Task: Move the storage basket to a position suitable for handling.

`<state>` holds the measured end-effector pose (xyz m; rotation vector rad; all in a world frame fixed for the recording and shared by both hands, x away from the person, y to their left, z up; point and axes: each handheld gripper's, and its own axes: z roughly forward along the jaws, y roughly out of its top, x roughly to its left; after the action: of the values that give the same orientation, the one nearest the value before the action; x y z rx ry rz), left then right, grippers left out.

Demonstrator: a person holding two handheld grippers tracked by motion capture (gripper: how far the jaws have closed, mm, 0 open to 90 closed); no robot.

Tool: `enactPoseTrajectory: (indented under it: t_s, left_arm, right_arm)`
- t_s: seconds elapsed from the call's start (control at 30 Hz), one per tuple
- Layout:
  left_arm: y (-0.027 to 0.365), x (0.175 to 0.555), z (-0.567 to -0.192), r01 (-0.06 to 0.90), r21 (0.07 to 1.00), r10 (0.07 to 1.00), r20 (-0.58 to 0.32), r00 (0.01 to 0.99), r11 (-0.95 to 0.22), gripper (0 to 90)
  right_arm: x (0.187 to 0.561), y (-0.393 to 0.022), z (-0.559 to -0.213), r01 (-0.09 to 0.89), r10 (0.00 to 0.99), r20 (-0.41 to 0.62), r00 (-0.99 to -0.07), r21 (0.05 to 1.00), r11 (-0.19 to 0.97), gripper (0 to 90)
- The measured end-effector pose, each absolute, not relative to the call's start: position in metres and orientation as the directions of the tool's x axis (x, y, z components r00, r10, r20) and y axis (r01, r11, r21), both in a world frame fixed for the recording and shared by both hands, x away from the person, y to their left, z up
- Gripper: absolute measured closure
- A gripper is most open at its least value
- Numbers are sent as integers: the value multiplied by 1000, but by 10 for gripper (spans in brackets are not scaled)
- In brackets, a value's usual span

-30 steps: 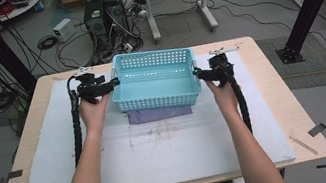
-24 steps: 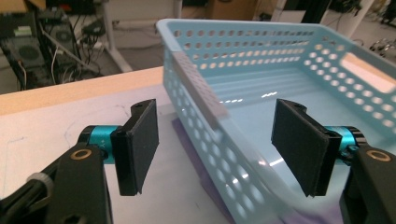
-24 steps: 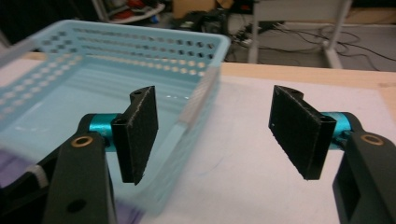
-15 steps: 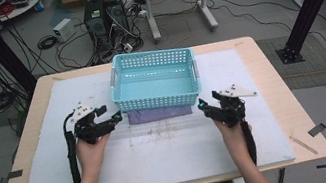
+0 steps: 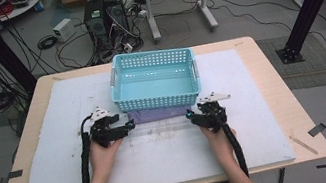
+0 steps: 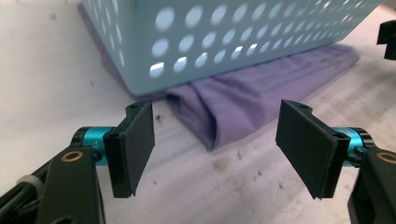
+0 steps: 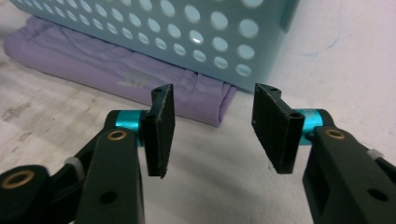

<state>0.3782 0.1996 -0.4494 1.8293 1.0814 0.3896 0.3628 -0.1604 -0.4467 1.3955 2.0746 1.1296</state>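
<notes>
A teal perforated basket [image 5: 158, 101] stands on a folded purple cloth [image 5: 155, 114], whose near edge sticks out from under it. My left gripper [image 5: 126, 127] is low over the mat at the cloth's front left corner, open, with the cloth fold [image 6: 243, 98] and basket wall [image 6: 233, 37] just ahead of its jaws [image 6: 217, 111]. My right gripper [image 5: 190, 116] is at the front right corner, open. Its jaws [image 7: 215, 93] have just been closing with nothing between them; the cloth corner [image 7: 205, 105] lies just beyond the pads, below the basket [image 7: 163, 23].
A white mat [image 5: 163, 162] covers most of the wooden table [image 5: 271, 82]. Bare mat lies to the left, right and front of the basket. The right gripper's tip [image 6: 387, 37] shows in the left gripper view's upper right. Cables and a computer case [image 5: 103, 10] sit on the floor behind.
Both hands have left the basket's sides, drawn back toward the near edge and sunk to the mat at the cloth's front corners. The basket has stayed on the cloth.
</notes>
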Motion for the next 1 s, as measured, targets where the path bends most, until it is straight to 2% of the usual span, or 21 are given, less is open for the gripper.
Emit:
enactPoseTrajectory:
  t_s: [0.27, 0.47, 0.6, 0.73, 0.77, 0.8, 0.87, 0.9, 0.93, 1.0]
  left_arm:
    - [186, 389, -452, 592, 771, 811, -179, 556, -235, 304]
    - [183, 392, -451, 587, 777, 835, -153, 528, -228, 310]
    - [181, 393, -451, 583, 773, 835, -132, 534, -250, 375]
    - [181, 393, -451, 579, 775, 849, -111, 517, -252, 533]
    - [181, 393, -451, 580, 779, 844, -128, 520, -239, 533]
    - [179, 393, -451, 576, 779, 842, -120, 526, -249, 615]
    - [178, 392, -451, 569, 776, 831, -109, 546, -272, 685]
    - [175, 391, -451, 563, 776, 828, -98, 552, -284, 685]
    - [173, 391, -451, 567, 776, 820, -117, 560, -277, 788]
    - [171, 389, -451, 564, 779, 825, -112, 554, -273, 864]
  right_arm:
    - [378, -149, -449, 630, 899, 96, -427, 744, 220, 549]
    - [384, -145, -449, 655, 900, 83, -428, 715, 245, 587]
    - [386, -142, -449, 651, 902, 62, -427, 713, 260, 644]
    - [389, -140, -449, 650, 901, 59, -429, 713, 263, 716]
    - [388, -139, -449, 651, 899, 65, -433, 712, 262, 757]
    - [387, -138, -449, 648, 897, 61, -438, 713, 269, 790]
    - [387, -138, -449, 648, 896, 63, -439, 713, 268, 802]
    - [387, -138, -449, 650, 896, 67, -439, 713, 265, 812]
    - [387, -138, -449, 651, 895, 73, -441, 712, 262, 835]
    - [386, -139, -449, 651, 893, 76, -443, 712, 263, 852]
